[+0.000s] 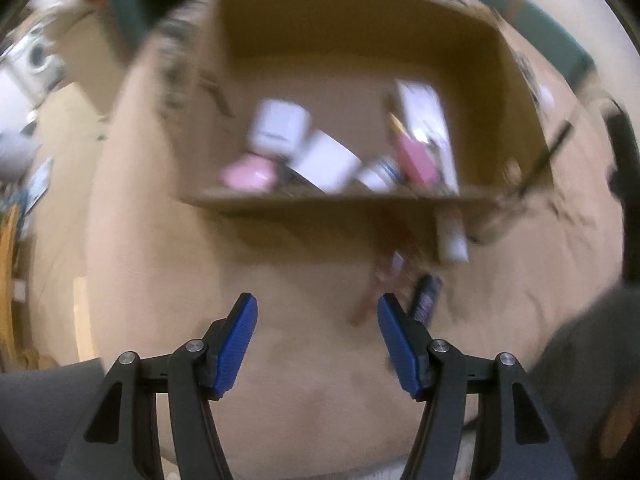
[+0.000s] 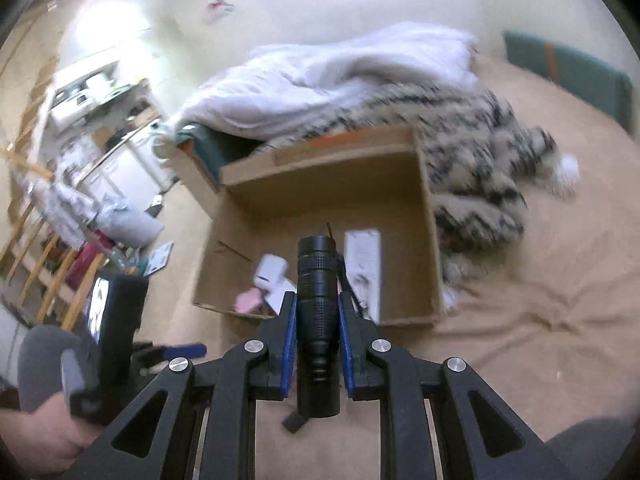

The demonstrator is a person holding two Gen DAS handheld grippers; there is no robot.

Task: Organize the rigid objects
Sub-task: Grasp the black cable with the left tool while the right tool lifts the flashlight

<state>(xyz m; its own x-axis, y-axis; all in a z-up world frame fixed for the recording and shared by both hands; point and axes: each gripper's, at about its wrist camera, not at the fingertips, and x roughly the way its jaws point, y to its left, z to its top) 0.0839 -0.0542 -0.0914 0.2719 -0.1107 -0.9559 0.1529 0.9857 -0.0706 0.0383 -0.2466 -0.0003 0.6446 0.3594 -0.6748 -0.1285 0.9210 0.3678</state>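
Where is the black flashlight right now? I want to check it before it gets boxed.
In the right wrist view, the black flashlight is clamped in the right hand-held gripper, held in front of the open cardboard box on the tan bedsheet.

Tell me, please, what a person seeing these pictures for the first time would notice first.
First comes the black flashlight, clamped between the blue pads of the right gripper in the middle of the right wrist view. Behind it an open cardboard box sits on the tan bedcover, holding white and pink items, with a rumpled white blanket beyond it. In the blurred left wrist view, the left gripper is open and empty before the same box.
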